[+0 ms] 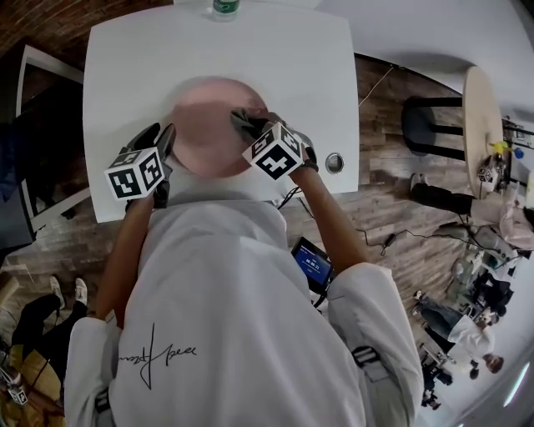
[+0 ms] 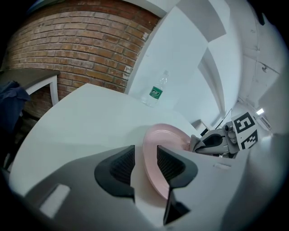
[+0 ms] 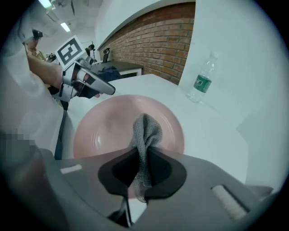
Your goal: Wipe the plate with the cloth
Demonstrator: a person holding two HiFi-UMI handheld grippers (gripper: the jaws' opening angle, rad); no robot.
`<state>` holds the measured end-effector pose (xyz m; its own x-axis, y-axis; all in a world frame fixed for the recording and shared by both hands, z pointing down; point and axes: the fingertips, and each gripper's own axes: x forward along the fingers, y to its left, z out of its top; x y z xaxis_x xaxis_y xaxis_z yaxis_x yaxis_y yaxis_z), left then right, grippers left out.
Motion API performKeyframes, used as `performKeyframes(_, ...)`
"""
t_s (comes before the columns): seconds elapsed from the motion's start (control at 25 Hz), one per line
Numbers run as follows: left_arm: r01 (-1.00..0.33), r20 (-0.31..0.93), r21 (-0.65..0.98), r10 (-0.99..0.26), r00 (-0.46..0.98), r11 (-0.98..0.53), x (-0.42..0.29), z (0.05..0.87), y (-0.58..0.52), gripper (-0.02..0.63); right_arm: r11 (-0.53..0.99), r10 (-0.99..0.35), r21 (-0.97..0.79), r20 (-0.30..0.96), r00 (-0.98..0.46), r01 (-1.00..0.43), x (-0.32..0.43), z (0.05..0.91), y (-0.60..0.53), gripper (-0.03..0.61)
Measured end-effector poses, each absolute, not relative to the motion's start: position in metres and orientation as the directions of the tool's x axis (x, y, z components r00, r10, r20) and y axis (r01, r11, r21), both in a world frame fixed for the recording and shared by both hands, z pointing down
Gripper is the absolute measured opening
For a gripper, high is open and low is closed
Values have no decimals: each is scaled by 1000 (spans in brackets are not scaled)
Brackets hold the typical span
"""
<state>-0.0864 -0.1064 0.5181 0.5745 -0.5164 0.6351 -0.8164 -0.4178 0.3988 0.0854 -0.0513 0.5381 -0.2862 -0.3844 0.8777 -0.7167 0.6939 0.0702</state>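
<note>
right hand-held gripper [image 3: 143, 157] on cloth [image 3: 146, 131]

The head view's top edge cuts off the bottle [image 1: 225, 7]; its label is too small to read. The right gripper [image 1: 244, 125] and the cloth [image 3: 145, 131] hide part of the plate [image 1: 200, 125].

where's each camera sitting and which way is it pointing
head view: on the person's head, looking steeply down at the white table and pink plate; shows torso, both forearms, left gripper and right gripper.
left gripper view: on the left gripper, looking along its open jaws, plate rim between them, towards a brick wall.
right gripper view: on the right gripper, looking down into the plate past the cloth its jaws pinch.
shared: both gripper views show the plate, the water bottle and the other gripper.
</note>
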Motion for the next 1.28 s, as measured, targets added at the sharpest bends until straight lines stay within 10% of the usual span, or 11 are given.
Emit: performKeyframes(1.28,-647,207,475,-639,741,-596,-31,327,-109,15,561,-753,-90,359,-552,-823,69,318,-72,32)
